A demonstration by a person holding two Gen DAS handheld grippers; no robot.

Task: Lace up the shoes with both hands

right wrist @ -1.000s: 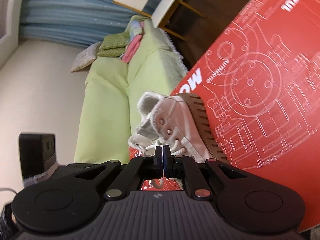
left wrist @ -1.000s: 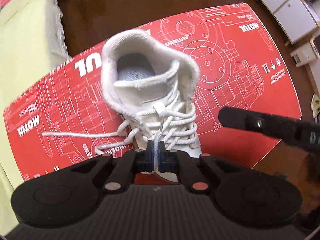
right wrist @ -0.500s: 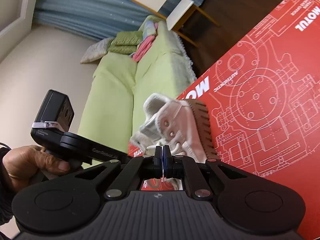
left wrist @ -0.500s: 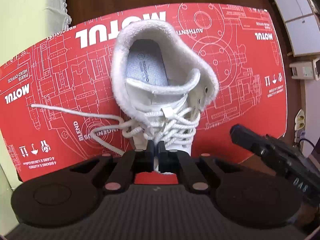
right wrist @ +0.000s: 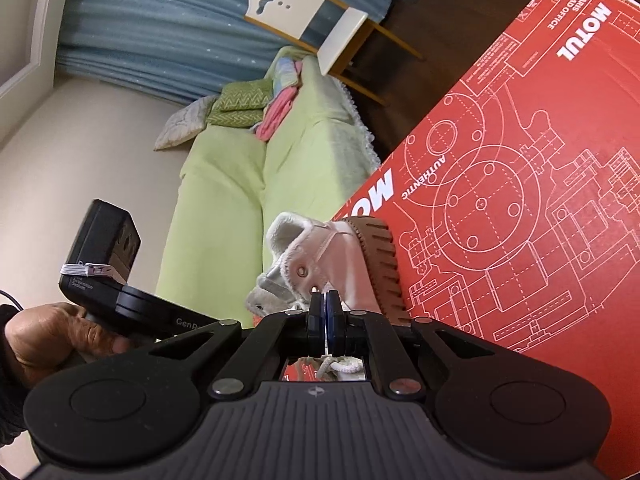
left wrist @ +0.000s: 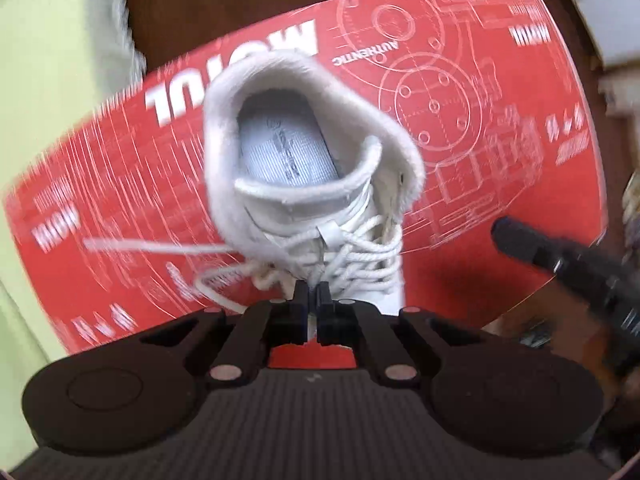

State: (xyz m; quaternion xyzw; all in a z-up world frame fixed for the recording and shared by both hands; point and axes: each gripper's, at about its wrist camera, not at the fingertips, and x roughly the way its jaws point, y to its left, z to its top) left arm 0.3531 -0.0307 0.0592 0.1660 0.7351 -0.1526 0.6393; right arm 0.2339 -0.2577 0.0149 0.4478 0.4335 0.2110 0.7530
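A white high-top shoe (left wrist: 304, 184) stands on a red printed cardboard sheet (left wrist: 480, 152), its opening facing the left wrist camera. White laces (left wrist: 356, 252) criss-cross its front. My left gripper (left wrist: 312, 294) is at the lower lacing, shut on a strand of the shoelace. A loose lace end (left wrist: 132, 245) trails left over the cardboard. In the right wrist view the shoe (right wrist: 336, 256) shows its side and brown sole (right wrist: 380, 268). My right gripper (right wrist: 325, 300) is shut on a lace strand just below an eyelet (right wrist: 301, 270).
A hand (right wrist: 48, 336) holds the left gripper's body (right wrist: 104, 276) to the left of the shoe. The right gripper's body (left wrist: 568, 268) reaches in from the right. A green sofa (right wrist: 240, 200) borders the cardboard, with a white chair (right wrist: 316, 16) and dark floor beyond.
The left wrist view has swung and is now blurred, with the shoe looming larger. The right gripper has crept closer to the shoe's eyelets. Both stay shut on the lace.
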